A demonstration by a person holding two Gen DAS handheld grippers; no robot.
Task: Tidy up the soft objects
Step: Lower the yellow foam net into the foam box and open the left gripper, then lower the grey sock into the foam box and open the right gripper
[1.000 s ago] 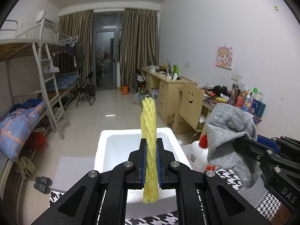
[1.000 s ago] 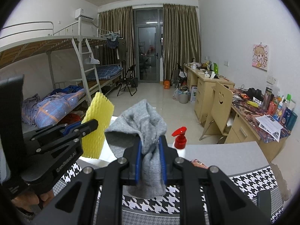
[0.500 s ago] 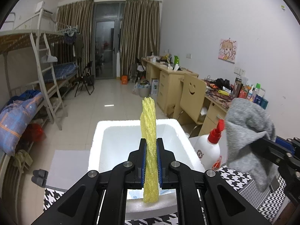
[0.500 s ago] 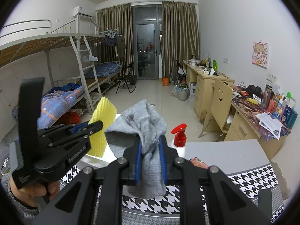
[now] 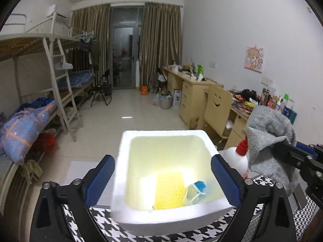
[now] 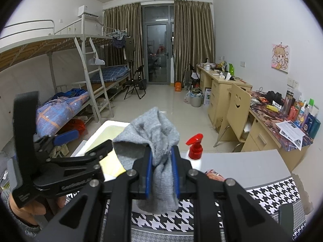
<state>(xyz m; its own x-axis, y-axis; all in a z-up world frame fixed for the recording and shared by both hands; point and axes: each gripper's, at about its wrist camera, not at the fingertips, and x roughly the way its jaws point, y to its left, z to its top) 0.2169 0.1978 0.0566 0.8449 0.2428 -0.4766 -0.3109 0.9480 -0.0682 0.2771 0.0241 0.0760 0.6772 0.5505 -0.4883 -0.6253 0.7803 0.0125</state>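
Left tool (image 5: 163, 179), jaws opening and empty, hangs over the white foam box (image 5: 121, 177) on the checked bench (image 5: 153, 237). Yellow foam net (image 5: 168, 189) lies on the box floor beside a small blue-capped item (image 5: 198, 188). Right tool (image 6: 162, 173) clamps the grey cloth (image 6: 155, 139), near a red-topped pump bottle (image 6: 194, 149).

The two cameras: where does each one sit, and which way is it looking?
Left wrist view: sits on the left tool, looking down over the white foam box holding a yellow foam net; its jaws are opening, nothing between them.
Right wrist view: sits on the right tool, shut on a grey sock; a hand shows lower left.
Shared: box, sock, red-capped bottle, houndstooth cloth, each other's tool.
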